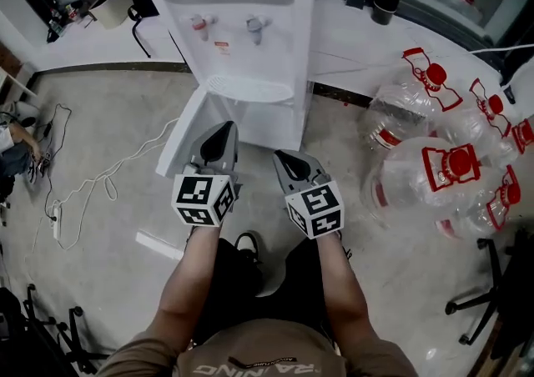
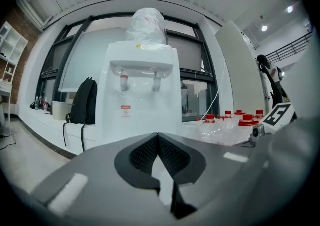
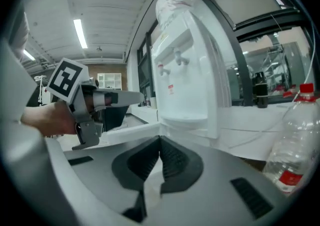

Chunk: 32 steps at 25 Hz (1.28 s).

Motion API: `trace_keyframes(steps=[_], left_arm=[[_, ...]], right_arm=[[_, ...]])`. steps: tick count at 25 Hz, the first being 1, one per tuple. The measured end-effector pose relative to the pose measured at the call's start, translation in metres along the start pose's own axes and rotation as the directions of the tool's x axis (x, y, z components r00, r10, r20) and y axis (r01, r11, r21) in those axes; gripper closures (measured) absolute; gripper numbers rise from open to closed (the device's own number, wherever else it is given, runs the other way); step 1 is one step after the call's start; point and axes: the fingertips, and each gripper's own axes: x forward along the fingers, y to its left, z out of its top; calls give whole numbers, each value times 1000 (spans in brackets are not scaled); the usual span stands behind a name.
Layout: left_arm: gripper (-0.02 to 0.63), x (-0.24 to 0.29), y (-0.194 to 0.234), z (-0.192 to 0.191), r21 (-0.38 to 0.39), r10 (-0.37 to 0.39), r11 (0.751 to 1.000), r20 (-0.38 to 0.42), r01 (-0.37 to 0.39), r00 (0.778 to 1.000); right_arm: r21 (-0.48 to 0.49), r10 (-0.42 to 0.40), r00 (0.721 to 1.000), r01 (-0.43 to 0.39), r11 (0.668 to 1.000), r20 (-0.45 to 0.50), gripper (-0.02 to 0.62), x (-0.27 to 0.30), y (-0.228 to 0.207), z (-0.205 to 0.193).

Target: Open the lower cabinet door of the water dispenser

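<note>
One white water dispenser stands against the window ledge, with two taps above a drip tray. Its lower cabinet door is swung out at the dispenser's left side. The left gripper and right gripper are held just in front of the dispenser, each with jaws together and empty, the left one nearest the door. Left of the dispenser lies bare floor with a white cable. Right of the dispenser, clear bottles crowd close.

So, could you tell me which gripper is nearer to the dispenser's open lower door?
Left. The left gripper is close beside the lower door; the right gripper lies farther right, beyond it.
</note>
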Motion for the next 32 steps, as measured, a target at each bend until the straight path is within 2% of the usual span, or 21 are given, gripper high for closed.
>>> trace_keyframes(steps=[5,9,13,14,17,24,28,32], left_arm=[[604,18,-31,1,4,-72,997,10,72,997],[604,30,-44,1,10,-104,994,5,104,995],[604,34,-38,1,-110,-83,990,14,84,996],[604,34,-36,4,-101,-71,992,2,71,997],[604,31,-33,19,-13,-61,998,-83,60,995],[604,4,-34,96,-22,-81,997,-209,78,974],[604,-19,-43,152,12,-111,993,-252,118,961],[604,-39,-43,217,15,-101,994,-267,109,958]], right_arm=[[43,-75,996,73,996,39,584,-21,-28,9],[82,-101,994,98,992,44,584,-26,-43,10],[123,-97,995,92,988,37,584,-25,-51,20],[138,-88,996,83,987,28,584,-26,-50,25],[168,-52,998,55,984,-20,584,-33,-41,46],[265,-12,993,43,963,-117,584,-61,-21,122],[265,1,987,43,963,-164,584,-81,-6,180],[265,23,984,26,964,-179,584,-105,9,246]])
